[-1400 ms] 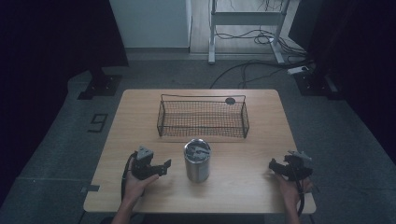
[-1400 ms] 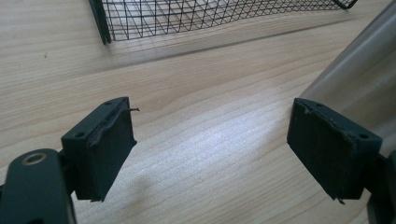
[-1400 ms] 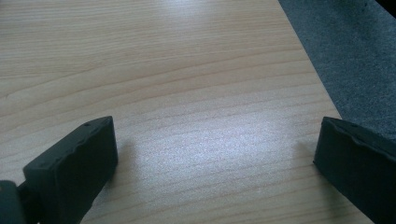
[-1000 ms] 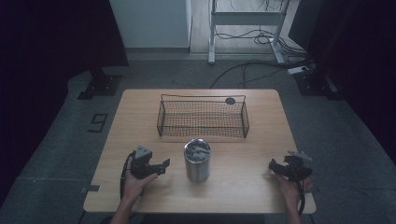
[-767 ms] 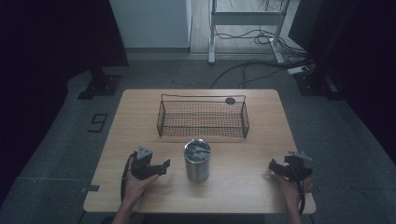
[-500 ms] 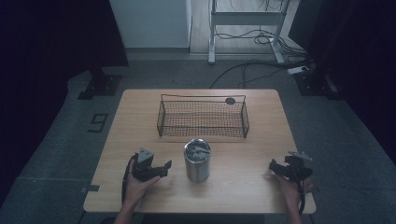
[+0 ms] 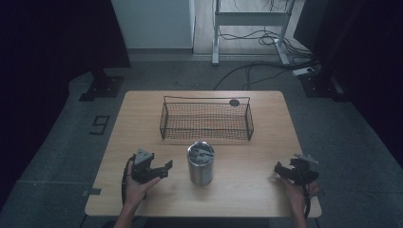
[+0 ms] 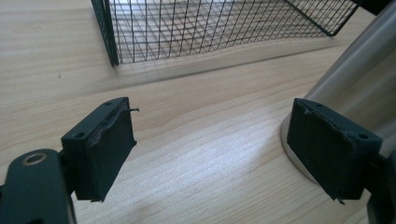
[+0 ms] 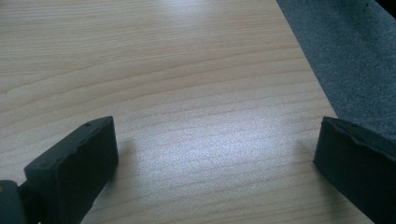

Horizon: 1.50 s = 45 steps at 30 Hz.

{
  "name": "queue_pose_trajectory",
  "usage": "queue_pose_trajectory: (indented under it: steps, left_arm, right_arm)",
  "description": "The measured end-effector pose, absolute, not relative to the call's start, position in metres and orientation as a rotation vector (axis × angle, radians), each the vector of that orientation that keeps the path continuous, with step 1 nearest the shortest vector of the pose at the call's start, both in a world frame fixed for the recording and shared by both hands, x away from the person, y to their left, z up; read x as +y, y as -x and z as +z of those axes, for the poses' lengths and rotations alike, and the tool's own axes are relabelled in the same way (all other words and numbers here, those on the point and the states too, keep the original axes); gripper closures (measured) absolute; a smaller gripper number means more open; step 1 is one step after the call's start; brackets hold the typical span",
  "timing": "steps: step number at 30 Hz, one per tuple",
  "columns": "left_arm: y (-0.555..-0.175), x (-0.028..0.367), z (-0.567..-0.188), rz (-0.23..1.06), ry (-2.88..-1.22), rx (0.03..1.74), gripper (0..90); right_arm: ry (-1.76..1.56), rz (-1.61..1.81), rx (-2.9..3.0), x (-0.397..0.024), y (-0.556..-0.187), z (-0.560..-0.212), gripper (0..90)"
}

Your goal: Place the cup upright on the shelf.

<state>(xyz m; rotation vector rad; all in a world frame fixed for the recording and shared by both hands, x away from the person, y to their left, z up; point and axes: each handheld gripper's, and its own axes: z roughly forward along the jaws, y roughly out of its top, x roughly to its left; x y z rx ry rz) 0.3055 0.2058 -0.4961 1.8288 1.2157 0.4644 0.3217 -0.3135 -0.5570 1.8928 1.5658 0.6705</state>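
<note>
Resting near the tabletop's [image 7: 142, 109] front edge: left gripper [image 8: 210, 154] toward the left corner, jaws gaping beside the steel tumbler [image 7: 200, 163]; right gripper [image 9: 215, 163] toward the right corner, jaws spread, gripping nothing. Sitting behind the tumbler, toward the rear edge: wire basket [image 7: 206, 118].

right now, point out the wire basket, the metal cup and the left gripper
wire basket [image 7: 207, 121], high view, on its mesh floor
metal cup [image 7: 200, 167], high view, on its side wall
left gripper [image 8: 210, 154], left gripper view, midway between its open jaws
</note>
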Motion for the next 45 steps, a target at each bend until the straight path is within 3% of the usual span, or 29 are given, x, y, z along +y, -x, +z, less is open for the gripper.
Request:
queue_pose_trajectory:
  steps: [22,45]
  left_arm:
    - [-0.289,0.181,-0.471,0.371,-1.826,1.024,9.8]
    - [-0.28,0.141,-0.474,0.314,-1.898,0.888,4.1]
  right_arm:
    - [-1.903,0.667,1.551,-0.314,-0.321,-0.557,0.2]
    - [-1.905,0.666,1.542,-0.314,-0.321,-0.557,0.7]
